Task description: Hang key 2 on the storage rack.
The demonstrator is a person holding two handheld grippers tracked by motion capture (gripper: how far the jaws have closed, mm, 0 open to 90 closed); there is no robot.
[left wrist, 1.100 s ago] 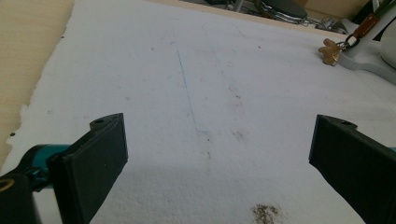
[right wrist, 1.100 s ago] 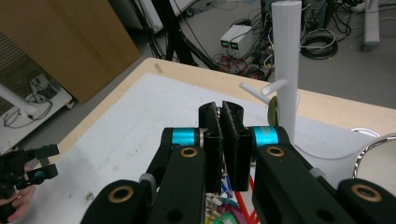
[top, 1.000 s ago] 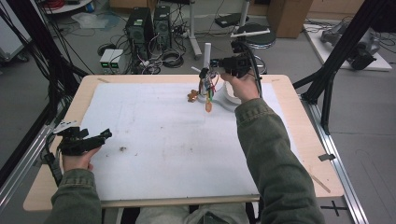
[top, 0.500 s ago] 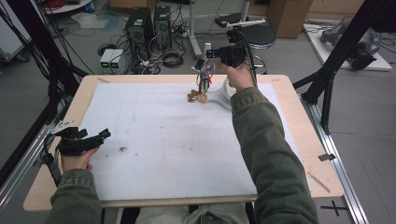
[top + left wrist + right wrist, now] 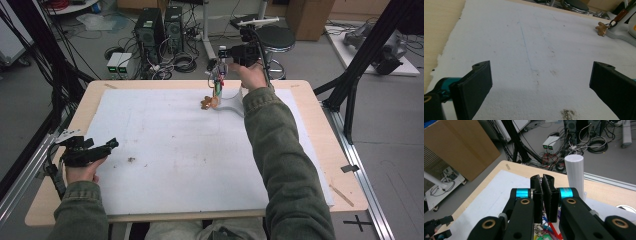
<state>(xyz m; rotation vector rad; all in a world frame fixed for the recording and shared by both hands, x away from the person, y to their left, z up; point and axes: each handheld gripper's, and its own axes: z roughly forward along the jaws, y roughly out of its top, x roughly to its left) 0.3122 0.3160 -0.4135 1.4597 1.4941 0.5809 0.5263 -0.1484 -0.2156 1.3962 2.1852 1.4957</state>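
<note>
In the high view the right gripper hangs over the far edge of the worktop, its jaws pressed together on the top of a bunch of keys with coloured tags that dangles below it. At the bottom of the bunch a brown charm sits on or just above the white mat, right beside a white stand at the far middle of the mat. The right sleeve stretches across the right half of the mat. The left gripper rests at the near left, at the mat's left edge, well apart from the keys; near it a small dark stain marks the mat. In the left gripper view the two black jaws stand wide apart with nothing between them, over bare mat with a faint blue line running away from the camera; the charm lies at the far right, touching the stand's grey base. In the right gripper view the jaws meet at the middle, closed, with coloured tags showing just beneath them; a white post stands upright just to their right, and the left gripper shows small at the lower left.
</note>
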